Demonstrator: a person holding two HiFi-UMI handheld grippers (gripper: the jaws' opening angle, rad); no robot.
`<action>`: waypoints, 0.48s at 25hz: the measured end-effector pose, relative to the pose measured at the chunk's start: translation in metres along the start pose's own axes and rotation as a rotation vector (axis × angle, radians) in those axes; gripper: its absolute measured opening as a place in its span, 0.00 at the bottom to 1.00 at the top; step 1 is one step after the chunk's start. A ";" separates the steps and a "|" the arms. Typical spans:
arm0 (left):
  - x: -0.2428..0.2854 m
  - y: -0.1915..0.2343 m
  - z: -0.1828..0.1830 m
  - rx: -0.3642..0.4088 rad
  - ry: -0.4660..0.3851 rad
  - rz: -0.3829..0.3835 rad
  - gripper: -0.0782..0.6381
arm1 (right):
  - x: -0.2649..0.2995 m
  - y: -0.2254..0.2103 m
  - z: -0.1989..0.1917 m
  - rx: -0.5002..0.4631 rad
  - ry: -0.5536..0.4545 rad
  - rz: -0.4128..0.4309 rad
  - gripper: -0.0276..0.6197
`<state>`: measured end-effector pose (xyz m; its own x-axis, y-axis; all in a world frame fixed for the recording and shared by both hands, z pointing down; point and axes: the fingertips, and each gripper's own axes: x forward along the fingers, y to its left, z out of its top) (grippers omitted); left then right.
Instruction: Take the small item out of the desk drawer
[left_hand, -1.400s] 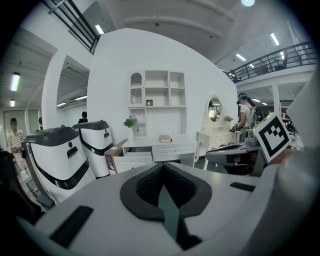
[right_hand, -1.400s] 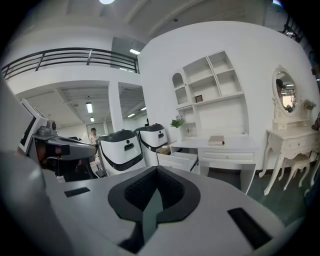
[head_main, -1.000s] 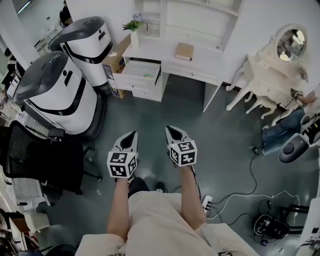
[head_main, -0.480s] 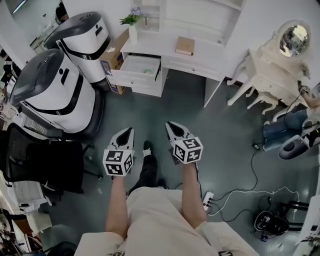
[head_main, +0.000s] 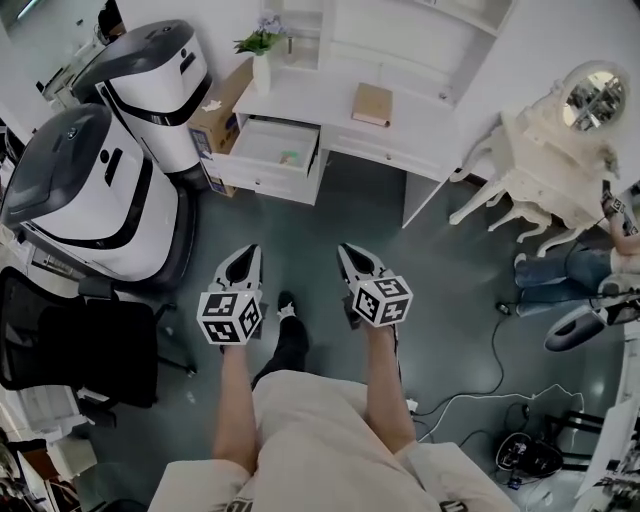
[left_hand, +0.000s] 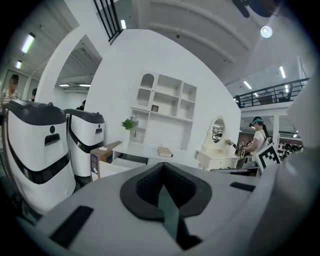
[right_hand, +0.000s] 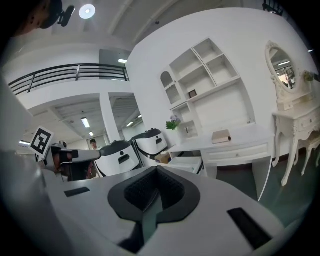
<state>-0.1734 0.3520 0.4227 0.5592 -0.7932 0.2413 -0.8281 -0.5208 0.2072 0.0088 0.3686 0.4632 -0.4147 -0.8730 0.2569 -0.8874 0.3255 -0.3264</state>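
The white desk (head_main: 330, 115) stands ahead, its left drawer (head_main: 262, 160) pulled open. A small greenish item (head_main: 290, 157) lies inside the drawer. Both grippers hang over the grey floor, well short of the desk. My left gripper (head_main: 245, 262) is shut with nothing in it, its jaws pointing toward the drawer. My right gripper (head_main: 352, 258) is beside it, also shut and empty. In the left gripper view the closed gripper (left_hand: 162, 180) points at the desk (left_hand: 150, 149). The right gripper (right_hand: 152, 192) faces the open drawer (right_hand: 187, 162).
Two big white-and-grey machines (head_main: 90, 190) (head_main: 160, 80) stand left of the desk, with a cardboard box (head_main: 215, 110) between. A black chair (head_main: 80, 350) is at the left. On the desk are a vase (head_main: 262, 60) and a book (head_main: 372, 103). A dressing table (head_main: 550, 170) and cables (head_main: 480, 390) lie right.
Both grippers have moved forward toward the desk as the person steps ahead. The desk and drawer now sit a little closer in the head view. The jaws stay shut.
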 end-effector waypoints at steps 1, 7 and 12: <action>0.014 0.009 0.005 -0.004 -0.001 0.003 0.13 | 0.013 -0.004 0.001 0.000 0.012 0.002 0.07; 0.103 0.054 0.042 -0.010 0.013 -0.004 0.13 | 0.089 -0.034 0.025 -0.002 0.069 0.006 0.07; 0.176 0.089 0.068 -0.019 0.010 -0.018 0.13 | 0.148 -0.068 0.059 0.002 0.067 -0.005 0.07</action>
<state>-0.1511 0.1444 0.4190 0.5745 -0.7804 0.2468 -0.8171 -0.5288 0.2297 0.0197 0.1959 0.4698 -0.4228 -0.8482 0.3190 -0.8892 0.3205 -0.3265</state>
